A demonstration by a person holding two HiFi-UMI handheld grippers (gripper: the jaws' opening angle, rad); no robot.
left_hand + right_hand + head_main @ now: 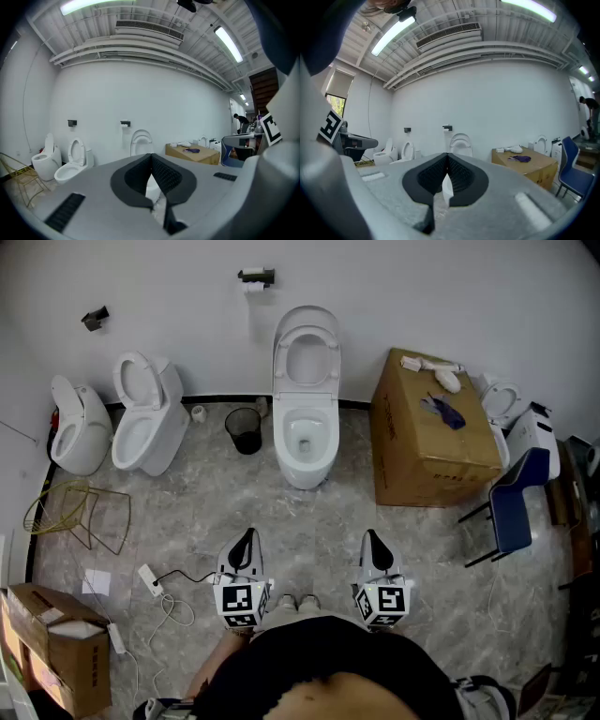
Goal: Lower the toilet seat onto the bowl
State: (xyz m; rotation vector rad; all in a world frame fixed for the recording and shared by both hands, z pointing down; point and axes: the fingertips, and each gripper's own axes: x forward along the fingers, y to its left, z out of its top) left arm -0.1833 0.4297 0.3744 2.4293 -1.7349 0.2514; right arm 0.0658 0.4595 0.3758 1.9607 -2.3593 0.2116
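Before reaching, note left gripper point(247, 536) and right gripper point(372, 536) pinched closed on nothing. Find toilet seat point(284, 352) upright above bowl point(305, 472), straight ahead, well apart, midway between both; neither hand nearer.

Toilet bowl point(153, 188) mostly hidden behind the jaws, cardboard box point(56, 645) cut off at lower-left edge

The white toilet seat point(283, 356) stands raised and upright, well ahead of both pairs of jaws. Below it, the white oval bowl point(307, 471) sits uncovered on the floor. It is straight ahead and roughly midway between the two pairs of jaws.
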